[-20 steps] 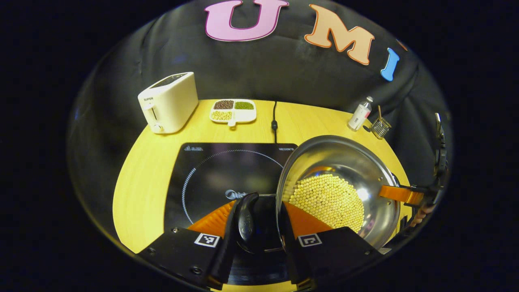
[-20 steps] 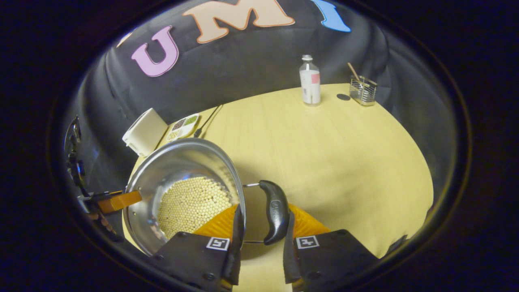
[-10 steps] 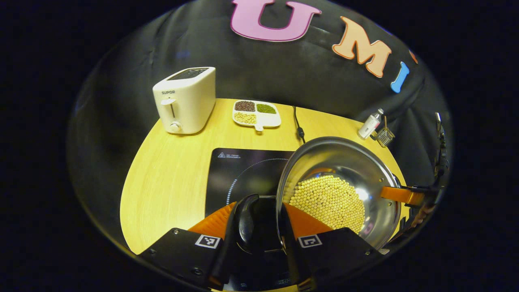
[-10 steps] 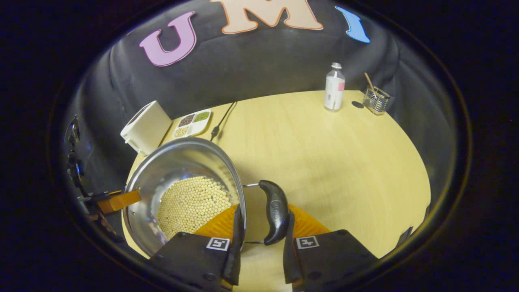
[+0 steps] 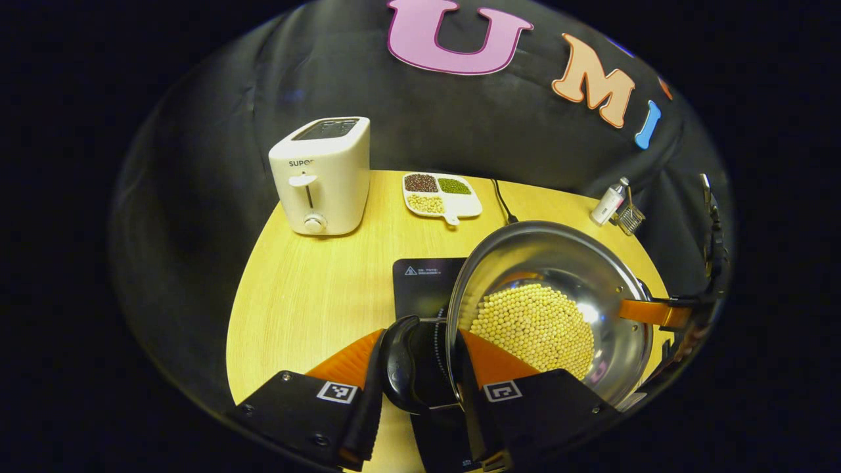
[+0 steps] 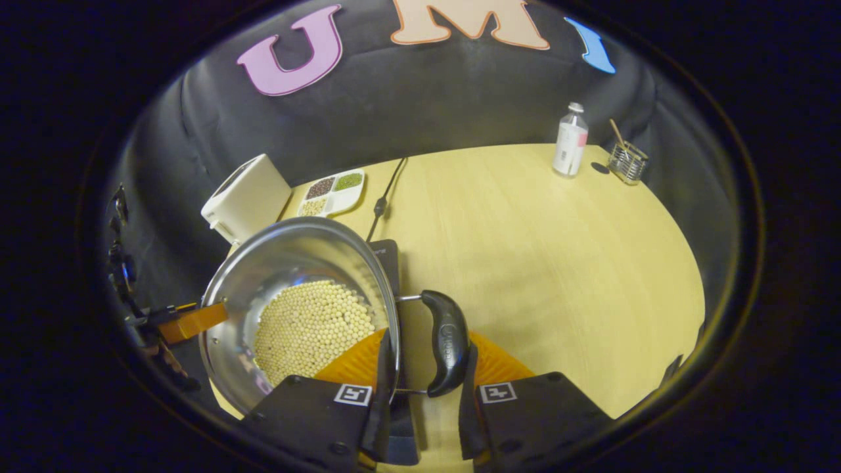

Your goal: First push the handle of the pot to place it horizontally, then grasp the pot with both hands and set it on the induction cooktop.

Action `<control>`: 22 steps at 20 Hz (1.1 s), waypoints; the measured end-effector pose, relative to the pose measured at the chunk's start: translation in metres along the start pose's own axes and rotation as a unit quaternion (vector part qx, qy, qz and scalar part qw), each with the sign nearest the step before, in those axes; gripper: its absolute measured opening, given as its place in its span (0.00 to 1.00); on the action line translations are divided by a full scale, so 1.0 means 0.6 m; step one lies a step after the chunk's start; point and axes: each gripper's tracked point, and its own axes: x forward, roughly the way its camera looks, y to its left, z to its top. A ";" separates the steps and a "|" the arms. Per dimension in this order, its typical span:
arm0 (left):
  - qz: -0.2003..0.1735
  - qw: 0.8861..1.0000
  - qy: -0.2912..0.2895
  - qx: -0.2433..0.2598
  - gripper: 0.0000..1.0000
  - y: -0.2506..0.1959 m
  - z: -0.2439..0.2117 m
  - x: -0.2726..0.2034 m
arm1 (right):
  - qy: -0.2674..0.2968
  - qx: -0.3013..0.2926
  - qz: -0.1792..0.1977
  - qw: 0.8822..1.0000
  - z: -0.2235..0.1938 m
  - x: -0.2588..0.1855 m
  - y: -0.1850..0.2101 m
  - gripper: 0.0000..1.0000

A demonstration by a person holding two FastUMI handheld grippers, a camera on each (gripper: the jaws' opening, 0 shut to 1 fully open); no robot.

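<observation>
Above the cooktop (image 5: 420, 289), each hand-held gripper (image 5: 420, 378) (image 6: 424, 378) apparently clamps a pot (image 5: 558, 263) handle (image 5: 397, 361).

Round wooden table (image 6: 545, 263), toaster (image 5: 323, 176), bean tray (image 5: 441, 195), induction cooktop (image 5: 420, 286), bottle (image 6: 569, 140), wire basket (image 6: 627, 162)

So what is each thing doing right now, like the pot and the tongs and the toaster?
Pot: held up by both handles, over the cooktop's right part, full of pale beans.
Left tongs: shut on the pot's left handle.
Right tongs: shut on its right handle.
Cooktop: flat, dark.
Toaster: upright, lever up.
Bottle: upright, capped.
</observation>
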 end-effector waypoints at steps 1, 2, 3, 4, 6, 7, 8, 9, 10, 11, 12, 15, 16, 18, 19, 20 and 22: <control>0.000 1.000 -0.002 0.004 0.55 0.006 0.003 -0.001 | 0.002 0.001 0.000 1.000 0.002 0.002 0.005 0.44; 0.000 1.000 -0.002 0.007 0.55 0.010 0.003 0.000 | 0.003 0.002 0.000 1.000 0.001 0.004 0.010 0.44; 0.000 1.000 -0.004 0.008 0.55 0.014 0.005 0.001 | 0.004 0.003 0.001 1.000 0.002 0.005 0.013 0.44; 0.000 1.000 -0.006 0.006 0.55 0.017 0.007 0.000 | 0.005 0.004 0.002 1.000 0.002 0.003 0.015 0.44; -0.002 1.000 -0.007 -0.001 0.55 0.015 0.003 -0.001 | 0.008 0.006 0.005 1.000 0.003 0.001 0.015 0.44; -0.002 1.000 -0.006 -0.006 0.55 0.014 0.000 -0.001 | 0.010 0.004 0.007 1.000 0.002 0.000 0.014 0.44; -0.002 1.000 -0.006 -0.009 0.55 0.014 -0.001 0.001 | 0.012 0.004 0.008 1.000 0.001 0.001 0.013 0.44; 0.000 1.000 -0.003 -0.011 0.57 0.015 -0.005 -0.003 | 0.014 0.005 0.009 1.000 0.000 0.000 0.012 0.39; 0.007 1.000 -0.001 -0.006 0.59 0.016 -0.006 -0.003 | 0.019 0.006 0.010 1.000 0.000 -0.003 0.011 0.39; 0.016 1.000 -0.002 0.003 0.61 0.019 -0.005 -0.004 | 0.019 0.010 0.015 1.000 0.002 -0.006 0.011 0.46; 0.028 0.999 -0.006 0.015 0.67 0.022 0.001 -0.006 | 0.011 0.013 0.016 1.000 0.005 -0.015 0.010 0.51; 0.049 0.998 -0.020 0.032 0.73 0.020 0.013 -0.019 | 0.005 0.021 0.027 0.999 0.017 -0.023 0.007 0.70; 0.061 0.997 -0.027 0.033 0.73 0.024 0.018 -0.028 | 0.001 0.018 0.027 0.999 0.019 -0.028 0.000 0.69; 0.082 0.995 -0.046 0.034 0.77 0.030 0.033 -0.048 | -0.012 0.014 0.026 0.999 0.028 -0.041 -0.014 0.70; 0.089 0.994 -0.060 0.034 0.80 0.030 0.040 -0.056 | -0.018 0.017 0.029 0.999 0.033 -0.050 -0.018 0.70; 0.094 0.993 -0.068 0.034 0.81 0.025 0.046 -0.068 | -0.024 0.020 0.031 0.999 0.038 -0.060 -0.026 0.70; 0.100 0.991 -0.082 0.038 0.81 0.012 0.050 -0.089 | -0.039 0.030 0.034 0.998 0.050 -0.084 -0.045 0.95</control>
